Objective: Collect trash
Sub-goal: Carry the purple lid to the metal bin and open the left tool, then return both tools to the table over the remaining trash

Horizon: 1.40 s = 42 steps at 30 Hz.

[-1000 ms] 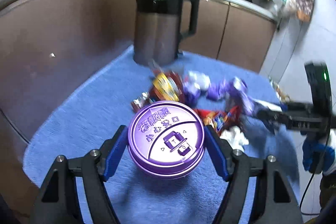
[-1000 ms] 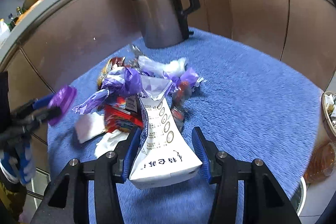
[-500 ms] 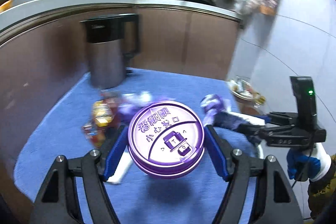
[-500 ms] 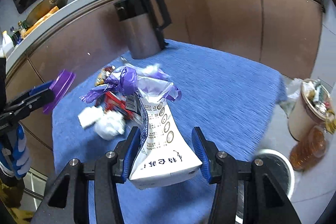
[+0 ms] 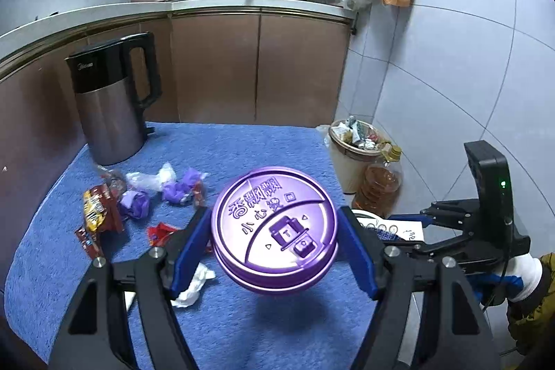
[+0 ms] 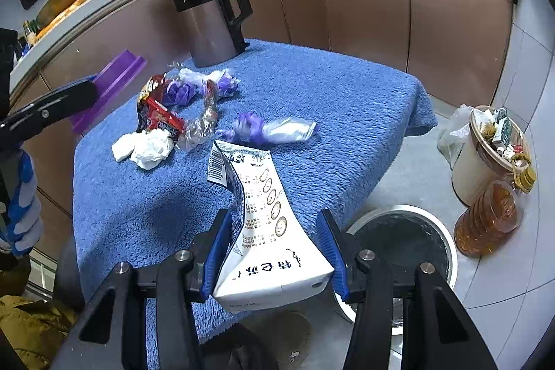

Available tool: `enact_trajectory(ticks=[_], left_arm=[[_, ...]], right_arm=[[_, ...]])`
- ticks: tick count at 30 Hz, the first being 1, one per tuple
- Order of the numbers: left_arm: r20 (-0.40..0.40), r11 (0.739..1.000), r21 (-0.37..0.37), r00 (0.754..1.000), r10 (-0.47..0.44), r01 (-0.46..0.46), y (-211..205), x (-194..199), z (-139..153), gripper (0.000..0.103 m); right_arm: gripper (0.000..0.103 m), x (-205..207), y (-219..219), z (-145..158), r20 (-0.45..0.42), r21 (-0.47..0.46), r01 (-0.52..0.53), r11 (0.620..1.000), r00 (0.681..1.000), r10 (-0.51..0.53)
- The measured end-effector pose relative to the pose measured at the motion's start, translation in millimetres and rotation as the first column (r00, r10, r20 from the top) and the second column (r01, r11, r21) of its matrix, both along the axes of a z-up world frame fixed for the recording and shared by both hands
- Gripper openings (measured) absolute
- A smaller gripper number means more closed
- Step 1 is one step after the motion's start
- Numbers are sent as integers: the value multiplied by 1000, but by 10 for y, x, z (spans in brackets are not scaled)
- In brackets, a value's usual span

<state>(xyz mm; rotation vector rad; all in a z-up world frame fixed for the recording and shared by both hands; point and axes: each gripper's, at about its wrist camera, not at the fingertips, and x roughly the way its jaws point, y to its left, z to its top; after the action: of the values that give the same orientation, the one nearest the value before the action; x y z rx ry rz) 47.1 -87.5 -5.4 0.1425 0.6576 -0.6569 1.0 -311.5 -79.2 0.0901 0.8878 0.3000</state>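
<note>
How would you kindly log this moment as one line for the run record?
left claw: shut on purple lid | right claw: shut on flattened carton | bin: beside table | wrappers: left on blue cloth

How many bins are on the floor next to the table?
2. A round black-lined bin sits by the table's near corner, just beyond the milk carton. A tan bin, already stuffed with trash, stands farther off by the wall. Others may be hidden.

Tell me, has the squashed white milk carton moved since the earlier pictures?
Yes. The white milk carton was carried from above the blue towel toward the round white-rimmed bin.
</note>
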Motion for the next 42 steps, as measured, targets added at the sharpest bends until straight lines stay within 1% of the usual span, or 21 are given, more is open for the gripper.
enact_trajectory(ticks=[2, 5, 8, 10, 13, 18, 19, 20, 21, 23, 26, 28, 32, 36, 42], left_arm=[[-3, 1000, 0, 1000, -25, 25, -103, -9, -5, 71], [-13, 997, 2, 997, -82, 82, -358, -26, -34, 71], [-29, 989, 6, 989, -146, 146, -700, -42, -83, 71], [-43, 984, 10, 983, -179, 180, -943, -50, -124, 71], [-62, 974, 20, 972, -226, 227, -1370, -33, -235, 71], [-94, 964, 11, 960, -262, 265, -1891, 100, -416, 72], [-102, 962, 9, 957, -270, 273, -2006, 140, -468, 72], [-113, 961, 6, 955, -273, 276, -2066, 174, -504, 72], [-128, 960, 0, 953, -276, 279, -2114, 214, -538, 73], [-159, 961, -31, 948, -277, 276, -2180, 292, -583, 76], [-153, 961, -63, 949, -277, 270, -2161, 286, -535, 78], [-132, 962, -67, 953, -273, 266, -2110, 253, -473, 79], [-97, 966, -79, 963, -253, 245, -1872, 156, -319, 81], [-54, 975, -87, 977, -207, 202, -1527, 63, -158, 81], [16, 991, -89, 995, -97, 98, -726, -12, 34, 81]], right_arm=[[48, -63, -106, 5, 10, 17, 32, 999, 999, -32], [48, -195, -380, -10, 17, 49, 116, 992, 993, -117], [48, -297, -678, -124, -2, 41, 210, 977, 978, -210], [48, -308, -906, -276, -35, 28, 279, 960, 960, -278], [48, -239, -1135, -494, -79, 16, 338, 941, 939, -336], [49, -14, -1404, -804, -112, 27, 393, 919, 915, -388], [52, 27, -1459, -873, -113, 24, 408, 913, 908, -403], [63, 49, -1515, -936, -116, 11, 429, 903, 898, -425], [66, 63, -1533, -966, -118, 4, 441, 897, 891, -437], [68, 19, -1624, -1011, -121, 1, 472, 882, 875, -468], [69, -102, -1703, -982, -108, -16, 495, 869, 863, -494], [69, -165, -1712, -931, -102, -21, 503, 864, 859, -502], [69, -302, -1669, -717, -64, -10, 511, 860, 858, -511], [69, -367, -1487, -404, -1, 15, 489, 872, 872, -489], [69, -365, -1010, 51, 97, 49, 397, 917, 911, -400]])
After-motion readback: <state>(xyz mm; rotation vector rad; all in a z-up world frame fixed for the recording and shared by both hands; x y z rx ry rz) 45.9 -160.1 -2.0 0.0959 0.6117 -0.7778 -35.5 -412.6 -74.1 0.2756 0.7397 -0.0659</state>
